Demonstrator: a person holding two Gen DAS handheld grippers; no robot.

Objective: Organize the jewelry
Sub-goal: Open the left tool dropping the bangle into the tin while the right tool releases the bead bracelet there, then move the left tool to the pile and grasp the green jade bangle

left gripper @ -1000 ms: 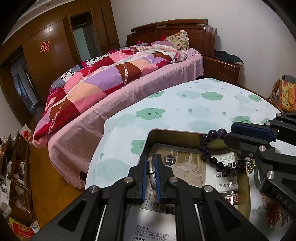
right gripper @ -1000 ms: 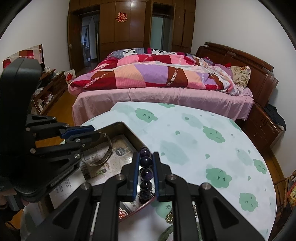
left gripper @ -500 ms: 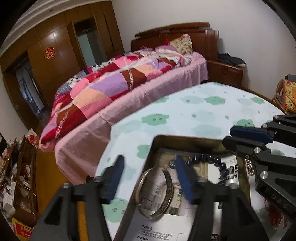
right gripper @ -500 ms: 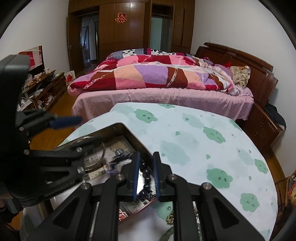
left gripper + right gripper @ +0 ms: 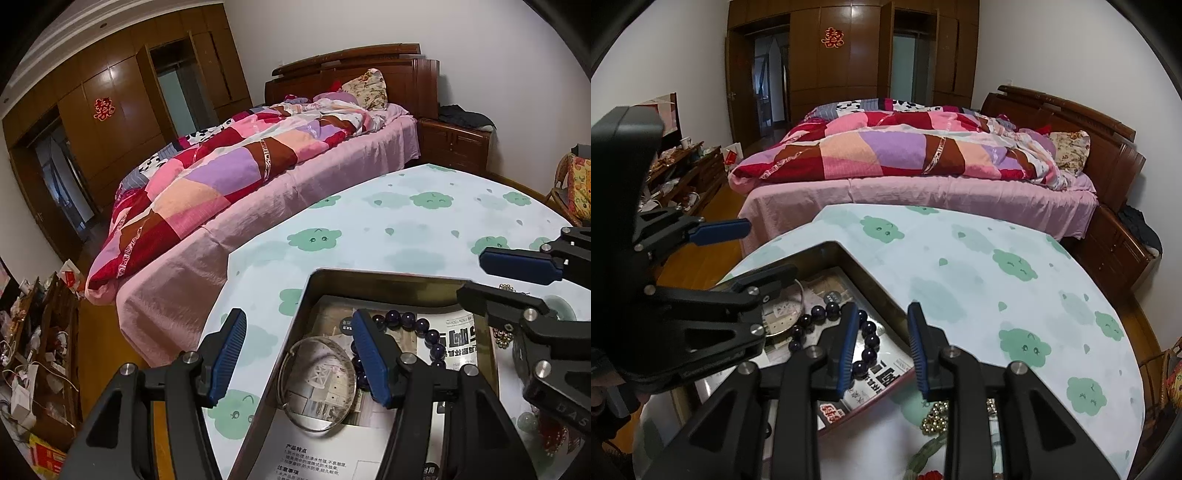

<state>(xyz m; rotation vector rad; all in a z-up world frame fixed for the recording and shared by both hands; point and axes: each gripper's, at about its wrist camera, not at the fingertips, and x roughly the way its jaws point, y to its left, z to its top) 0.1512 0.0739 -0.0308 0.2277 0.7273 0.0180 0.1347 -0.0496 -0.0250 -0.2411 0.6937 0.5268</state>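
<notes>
A silver bangle (image 5: 317, 384) lies flat on printed paper inside the metal tin tray (image 5: 388, 275). My left gripper (image 5: 297, 354) hangs open above it, touching nothing. A dark purple bead bracelet (image 5: 868, 343) lies in the same tray (image 5: 871, 280), next to the bangle (image 5: 783, 314). My right gripper (image 5: 882, 343) is opening its jaws. The beads sit below, close by the left pad, and the pads do not press on them. In the left wrist view the right gripper (image 5: 491, 280) reaches over the tray's right rim, near the bead bracelet (image 5: 417, 325). The left gripper (image 5: 746, 254) shows at the left of the right wrist view.
The round table (image 5: 1015, 295) has a cloud-print cloth. Gold beads (image 5: 934, 417) and a green jade bracelet (image 5: 923, 454) lie on it near the tray's right side. A bed with a patchwork quilt (image 5: 905, 155) stands just behind the table. A cluttered low cabinet (image 5: 33, 369) is at the left.
The left gripper opened and let the bangle drop flat into the tray. The right gripper lowered the bead bracelet into the tray and its jaws have parted from the beads.
</notes>
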